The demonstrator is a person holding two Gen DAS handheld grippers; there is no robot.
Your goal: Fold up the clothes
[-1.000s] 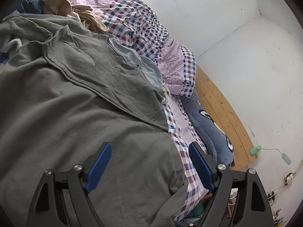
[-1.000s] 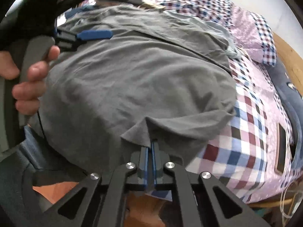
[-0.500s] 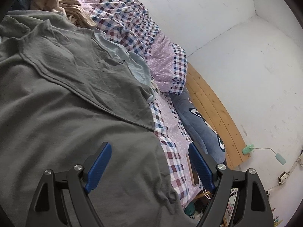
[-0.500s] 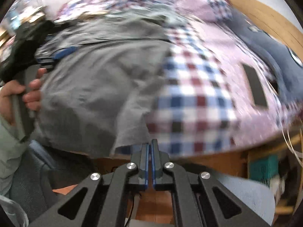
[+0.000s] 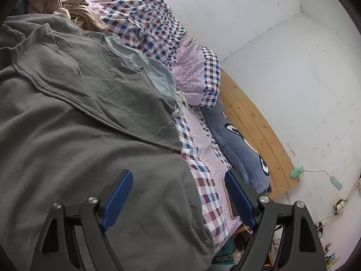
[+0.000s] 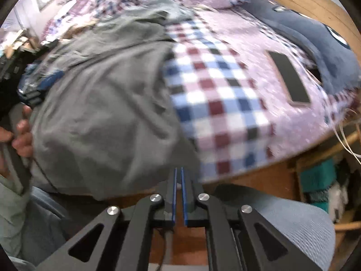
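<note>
- left wrist view: grey t-shirt (image 5: 85,149) lies spread over the checked bedspread (image 5: 203,180), covering most of the near half of the bed; its edge runs close to the bed's near side.
- an upper layer of the same grey cloth lies doubled over the body, its hem (image 5: 74,103) running diagonally; judged to be a first fold already laid.
- left gripper (image 5: 178,201) hovers over the lower part of the shirt, jaws spread wide, nothing between the blue pads; looks parked there, ready to pin or pick cloth.
- a pale blue garment (image 5: 144,67) peeks out under the grey one; a tan garment (image 5: 67,11) is bunched further up the bed. both likely waiting their turn.
- right wrist view (blurred): right gripper (image 6: 178,194) has its pads drawn together, only a thin slit between them. the shirt's near corner hangs just above the tips; no cloth seen inside the slit, so judged closed on nothing.
- it points steeply down past the bed edge, toward the wooden frame and the person's knee (image 6: 282,221).
- a hand (image 6: 21,135) at the far left holds the other tool against the shirt's far side.
- a dark phone (image 6: 288,79) lies on the spread near a navy plush pillow (image 6: 315,45), well apart from the shirt.
- judgement: fold half done; next a fresh corner grip, keeping clear of the phone.
</note>
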